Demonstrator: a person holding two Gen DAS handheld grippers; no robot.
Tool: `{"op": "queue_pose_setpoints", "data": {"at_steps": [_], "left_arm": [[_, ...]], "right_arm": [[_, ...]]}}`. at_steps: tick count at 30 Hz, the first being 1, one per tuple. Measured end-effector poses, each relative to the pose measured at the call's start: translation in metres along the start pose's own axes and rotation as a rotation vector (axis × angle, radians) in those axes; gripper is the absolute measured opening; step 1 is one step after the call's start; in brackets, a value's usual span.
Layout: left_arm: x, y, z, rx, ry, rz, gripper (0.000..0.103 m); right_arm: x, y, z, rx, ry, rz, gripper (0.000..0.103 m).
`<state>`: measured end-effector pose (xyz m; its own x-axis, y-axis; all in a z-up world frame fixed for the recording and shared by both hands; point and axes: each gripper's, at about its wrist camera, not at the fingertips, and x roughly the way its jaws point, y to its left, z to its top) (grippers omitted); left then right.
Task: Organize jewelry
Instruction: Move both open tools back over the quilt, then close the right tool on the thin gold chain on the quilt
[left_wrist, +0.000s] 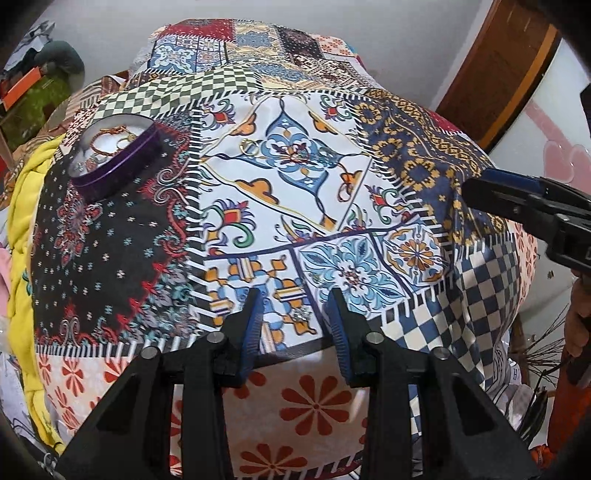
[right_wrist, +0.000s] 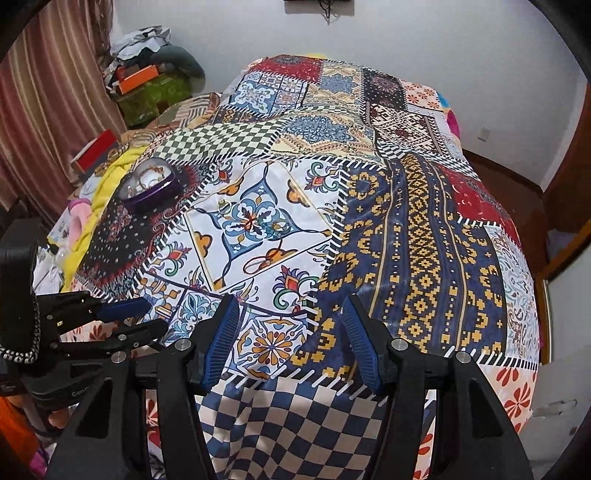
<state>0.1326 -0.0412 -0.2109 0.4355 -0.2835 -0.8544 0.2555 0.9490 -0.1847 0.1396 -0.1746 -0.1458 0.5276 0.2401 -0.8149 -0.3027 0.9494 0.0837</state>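
Scene: a bed covered with a patchwork bedspread (left_wrist: 317, 177). A round purple tin (left_wrist: 118, 158) is seen at upper left of the left wrist view, lid off, with gold chains or bangles lying inside it. Judged to serve as the collection container, set off to one side so the central patch is left free for picking.

Loose pieces on the bedspread: a small gold ring (left_wrist: 250, 148) just above centre of the left wrist view, on the white floral patch; a second thin ring (left_wrist: 345, 192) to its lower right on the same patch. A small sparkly item (left_wrist: 301, 314), possibly an earring, lies between the fingers of the left hand-held gripper (left_wrist: 295, 317) at lower centre; contact cannot be confirmed.

Left hand-held gripper: jaws spread apart, nothing held, lowered close over the sparkly item. Judged to be lined up for a pinch on it.

Right hand-held gripper (right_wrist: 290, 332): jaws spread wide, empty, held over the lower centre of its own view at the blue-and-gold patch, well apart from the tin. Judged to be waiting clear of the left one's working area.

Task judged partly done: some jewelry already in the tin, at least three pieces still outside.
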Motion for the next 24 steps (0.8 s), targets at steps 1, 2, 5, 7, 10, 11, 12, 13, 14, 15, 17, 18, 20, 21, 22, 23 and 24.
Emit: {"op": "queue_pose_setpoints", "data": {"at_steps": [1, 2, 5, 7, 10, 11, 12, 13, 14, 15, 17, 18, 20, 21, 22, 23, 24], "left_arm": [[0.000, -0.001, -0.001, 0.005, 0.002, -0.001, 0.028], [0.001, -0.003, -0.002, 0.011, 0.001, 0.002, 0.025], [0.003, -0.005, -0.004, 0.020, -0.002, 0.010, 0.018], [0.005, -0.005, -0.005, 0.021, 0.001, 0.013, 0.014], [0.005, -0.001, -0.004, 0.007, -0.004, 0.005, 0.009], [0.004, 0.001, -0.003, 0.003, -0.008, 0.003, 0.009], [0.004, 0.001, -0.002, 0.002, -0.011, 0.006, 0.009], [0.003, 0.002, -0.001, 0.001, -0.017, 0.015, 0.009], [0.003, 0.003, 0.000, -0.002, -0.021, 0.019, 0.009], [0.002, 0.006, 0.002, -0.008, -0.028, 0.021, 0.009], [0.000, 0.011, 0.007, -0.019, -0.042, 0.029, 0.009], [-0.001, 0.014, 0.010, -0.022, -0.049, 0.038, 0.009], [-0.005, 0.020, 0.015, -0.032, -0.069, 0.048, 0.009], [-0.006, 0.023, 0.018, -0.038, -0.078, 0.053, 0.009], [-0.008, 0.026, 0.020, -0.043, -0.086, 0.058, 0.009], [-0.011, 0.031, 0.024, -0.050, -0.099, 0.067, 0.009], [-0.013, 0.034, 0.026, -0.054, -0.110, 0.075, 0.009]], "right_arm": [[0.001, 0.000, 0.000, -0.001, 0.003, 0.003, 0.054], [0.003, 0.000, 0.000, -0.002, 0.006, 0.005, 0.054], [0.007, 0.001, 0.002, -0.001, 0.014, 0.009, 0.054], [0.011, 0.001, 0.002, 0.001, 0.020, 0.013, 0.054], [0.017, 0.000, 0.004, -0.001, 0.032, 0.010, 0.054], [0.018, 0.000, 0.004, -0.003, 0.035, 0.008, 0.054], [0.020, 0.000, 0.004, -0.004, 0.038, 0.007, 0.054], [0.021, 0.000, 0.005, -0.005, 0.043, 0.006, 0.054], [0.023, -0.001, 0.006, -0.006, 0.046, 0.005, 0.054], [0.025, -0.001, 0.008, -0.008, 0.048, 0.005, 0.054], [0.029, 0.000, 0.011, -0.013, 0.052, 0.000, 0.054], [0.031, 0.000, 0.013, -0.015, 0.053, -0.001, 0.054], [0.035, 0.000, 0.018, -0.018, 0.057, 0.005, 0.054], [0.038, 0.000, 0.020, -0.019, 0.062, 0.013, 0.054], [0.041, 0.001, 0.023, -0.019, 0.066, 0.018, 0.054], [0.044, 0.001, 0.025, -0.018, 0.070, 0.026, 0.054], [0.047, 0.001, 0.027, -0.020, 0.076, 0.033, 0.054]]}}
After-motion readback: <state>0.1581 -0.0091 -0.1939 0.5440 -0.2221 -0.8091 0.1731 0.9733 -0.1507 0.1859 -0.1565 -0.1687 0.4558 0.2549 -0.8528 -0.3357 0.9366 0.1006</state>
